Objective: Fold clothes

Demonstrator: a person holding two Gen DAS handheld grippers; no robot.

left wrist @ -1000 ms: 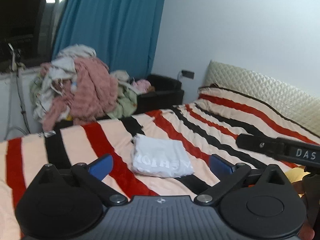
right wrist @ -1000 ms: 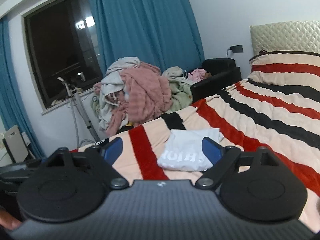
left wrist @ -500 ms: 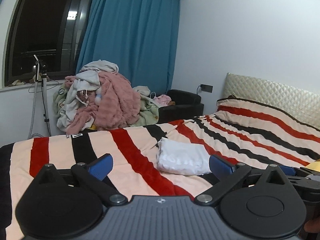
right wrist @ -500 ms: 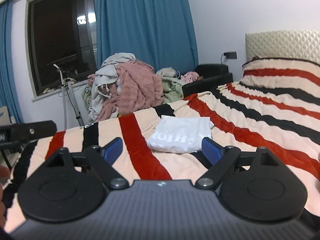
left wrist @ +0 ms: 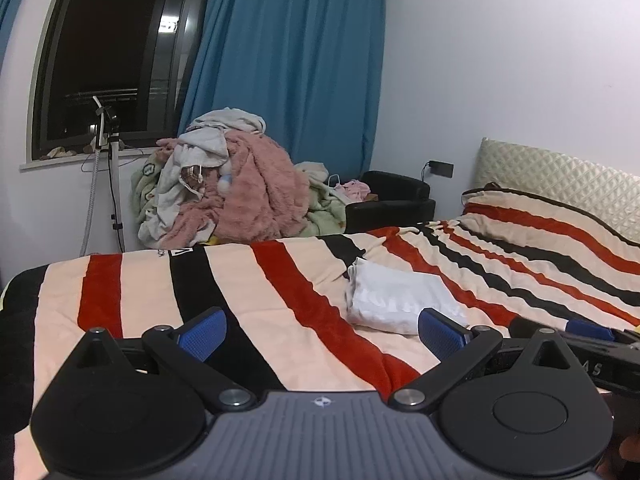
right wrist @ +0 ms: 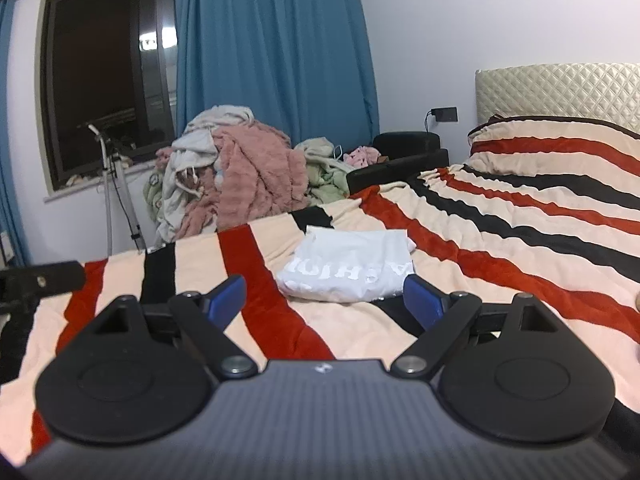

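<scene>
Left wrist view: the left gripper (left wrist: 322, 330) is hovering with jaws spread wide and holding nothing, and the folded white shirt (left wrist: 400, 298) is lying on the striped bedspread (left wrist: 132, 280), ahead and off to its right.

Right wrist view: the right gripper (right wrist: 324, 296) is gaping empty too, and the shirt is sitting dead ahead between its fingers, long axis running crosswise. Right looks the nearer hand.

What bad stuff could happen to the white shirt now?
The folded white shirt lies loose on the striped blanket, and both tools, left tool and right tool, are open and empty. A careless grab might catch only the top layer and undo the fold. Tugging the soft blanket could also slide it.
</scene>
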